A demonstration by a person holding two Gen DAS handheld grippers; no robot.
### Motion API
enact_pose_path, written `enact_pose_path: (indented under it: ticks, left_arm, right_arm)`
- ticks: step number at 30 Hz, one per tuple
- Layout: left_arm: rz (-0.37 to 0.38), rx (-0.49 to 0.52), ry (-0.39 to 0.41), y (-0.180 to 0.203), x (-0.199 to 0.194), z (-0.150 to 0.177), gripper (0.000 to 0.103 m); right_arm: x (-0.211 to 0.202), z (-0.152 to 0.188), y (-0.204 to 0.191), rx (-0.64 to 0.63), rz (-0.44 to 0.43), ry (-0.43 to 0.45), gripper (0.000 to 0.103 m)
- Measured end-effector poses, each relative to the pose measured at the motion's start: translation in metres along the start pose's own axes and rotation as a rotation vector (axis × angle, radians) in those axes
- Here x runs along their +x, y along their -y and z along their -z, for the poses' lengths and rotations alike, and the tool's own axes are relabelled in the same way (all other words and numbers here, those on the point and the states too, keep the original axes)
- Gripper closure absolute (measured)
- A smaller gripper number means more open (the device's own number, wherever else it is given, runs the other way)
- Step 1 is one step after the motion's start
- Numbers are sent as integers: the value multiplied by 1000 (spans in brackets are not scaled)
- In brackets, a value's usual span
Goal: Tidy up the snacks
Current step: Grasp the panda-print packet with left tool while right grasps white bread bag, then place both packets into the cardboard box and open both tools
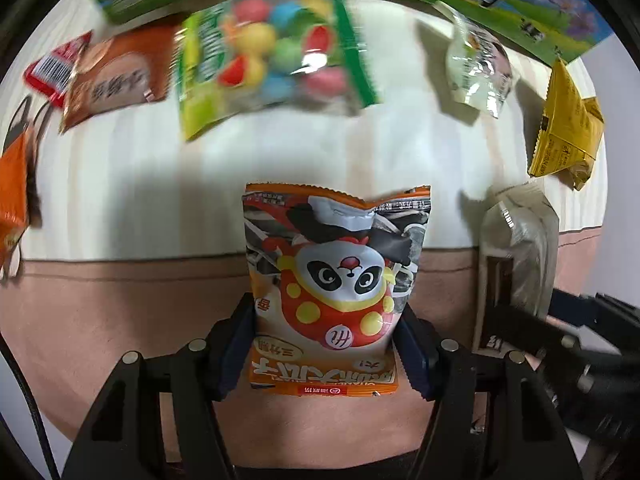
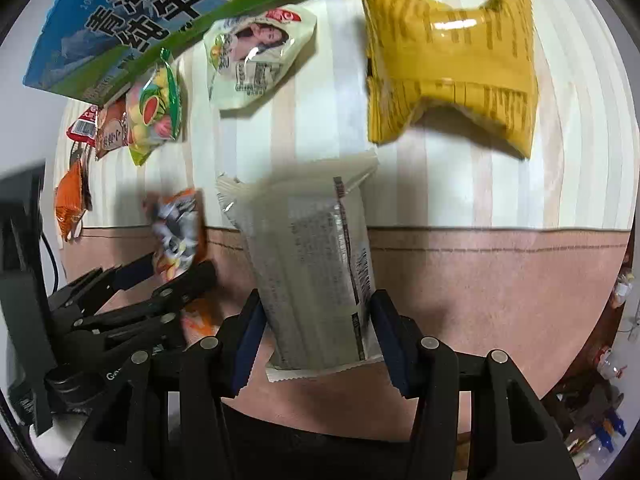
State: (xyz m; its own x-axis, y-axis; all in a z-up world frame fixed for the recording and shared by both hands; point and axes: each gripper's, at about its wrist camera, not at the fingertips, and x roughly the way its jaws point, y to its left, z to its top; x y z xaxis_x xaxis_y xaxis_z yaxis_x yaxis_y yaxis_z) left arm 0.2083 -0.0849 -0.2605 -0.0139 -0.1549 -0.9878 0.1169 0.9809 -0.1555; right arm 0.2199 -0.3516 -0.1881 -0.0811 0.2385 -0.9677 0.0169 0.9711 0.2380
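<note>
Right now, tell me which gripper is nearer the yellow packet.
Right. The right gripper, shut on a white packet, sits just below the yellow packet. The left gripper, holding the panda packet, is farther off.

Your left wrist camera looks steeply down along its claw [image 1: 326, 344], close over the desk [image 1: 120, 168]. Your right wrist camera does likewise from just beside it. Both views share the milk carton [image 1: 520, 8] [image 2: 140, 32] along the far edge and the scattered packets.
</note>
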Motion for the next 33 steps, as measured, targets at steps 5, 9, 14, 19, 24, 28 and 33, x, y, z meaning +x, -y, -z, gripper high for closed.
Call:
enact_pose_path:
  ticks: [5,9,14,19,24,28,33]
  left_arm:
    - [-13,2,-5,12,8,3,39]
    - [-19,-11,-6,-2,9,-2,40]
    - [-27,-14,14,-8,12,0,42]
    - [3,-20,89,-8,-27,9,48]
    - [27,0,184,-5,-81,11,48]
    - [101,-4,275,-1,-145,4,48]
    - [178,16,392,5,-224,-29,48]
  right_arm:
    - [8,-3,-3,-14,52,17,42]
    - [20,-11,-10,-4,61,25,40]
    - [28,-13,-14,-3,70,48,43]
    - [3,-11,-10,-49,74,100,45]
    - [-37,-8,-15,-79,0,160,45]
    - [-88,-11,-23,-96,-85,223,45]
    - [-167,-37,-24,-115,-170,344,45]
